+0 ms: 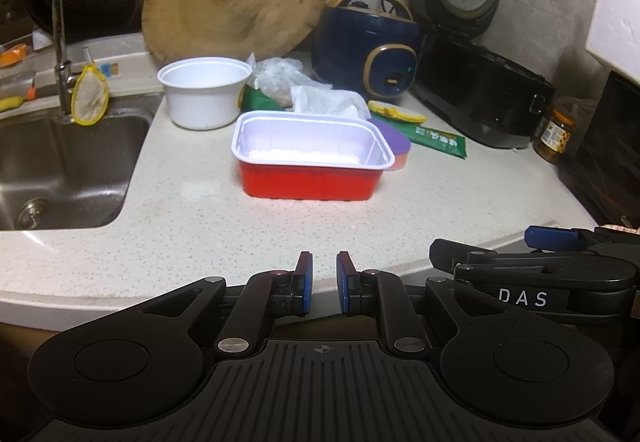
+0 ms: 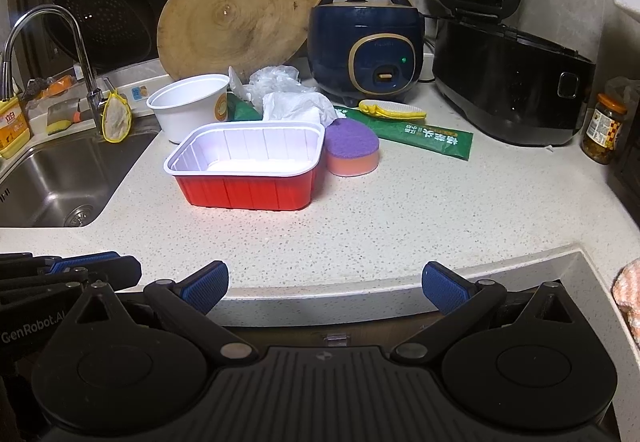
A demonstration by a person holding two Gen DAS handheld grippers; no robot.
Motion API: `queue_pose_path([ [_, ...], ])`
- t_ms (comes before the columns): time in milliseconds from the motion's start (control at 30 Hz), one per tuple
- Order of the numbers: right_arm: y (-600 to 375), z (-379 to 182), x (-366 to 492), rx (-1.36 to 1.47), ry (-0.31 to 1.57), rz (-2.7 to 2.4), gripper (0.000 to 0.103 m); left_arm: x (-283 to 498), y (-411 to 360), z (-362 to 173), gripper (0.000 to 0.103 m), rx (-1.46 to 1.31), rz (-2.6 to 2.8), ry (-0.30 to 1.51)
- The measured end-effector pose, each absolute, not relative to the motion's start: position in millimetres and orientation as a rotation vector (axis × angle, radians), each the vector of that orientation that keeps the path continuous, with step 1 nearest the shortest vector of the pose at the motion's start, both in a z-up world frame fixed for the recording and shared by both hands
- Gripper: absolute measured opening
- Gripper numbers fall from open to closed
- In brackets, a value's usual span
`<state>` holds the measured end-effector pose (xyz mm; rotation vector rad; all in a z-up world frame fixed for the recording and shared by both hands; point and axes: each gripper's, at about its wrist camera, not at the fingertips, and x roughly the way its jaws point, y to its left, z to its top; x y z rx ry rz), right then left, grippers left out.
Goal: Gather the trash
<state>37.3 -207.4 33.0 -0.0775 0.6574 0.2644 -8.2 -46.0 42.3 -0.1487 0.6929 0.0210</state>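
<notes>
Both my grippers sit nearest, over the near counter edge, nothing held. Left gripper (image 1: 324,282) has its jaws almost pressed together, only a thin slit between the blue pads, empty. Right gripper (image 2: 325,288) is spread wide, empty too; it also pokes into the right of the left view

Trash is all mid-counter, well apart from both of us: red tray (image 2: 248,166) with white inside, looks empty, closest of the pile. White bowl (image 2: 188,108) behind it to the left, near the sink (image 2: 52,182). Crumpled plastic wrap (image 2: 276,80) and a white tissue wad (image 2: 296,104) behind the tray, green packet (image 2: 424,138) off to the right. Purple sponge (image 2: 352,148) touches the tray's right end, likely not trash. No bin in either view

Step, my guess: start of collection, nothing picked yet. Next move calls for a reach forward and down to the tray; right jaws are already wide enough for a rim pinch, the left must open first. Tray looks light and thin, so grip the rim, not the wall

Pose: both grippers pitched downward toward the counter, side by side, level with each other
</notes>
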Motion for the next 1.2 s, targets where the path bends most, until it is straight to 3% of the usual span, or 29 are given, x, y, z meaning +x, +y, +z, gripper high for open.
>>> queue_pose_path([
  [1067,-225.5,30.8,44.0,0.013,0.652,0.273,0.103,2.3,-44.5,39.3,0.017,-0.15,-0.023,0.72],
  [1200,-239.9,19.7,53.0,0.051,0.74,0.259,0.103,10.3,-49.3,32.2,0.017,-0.217,-0.141,0.81],
])
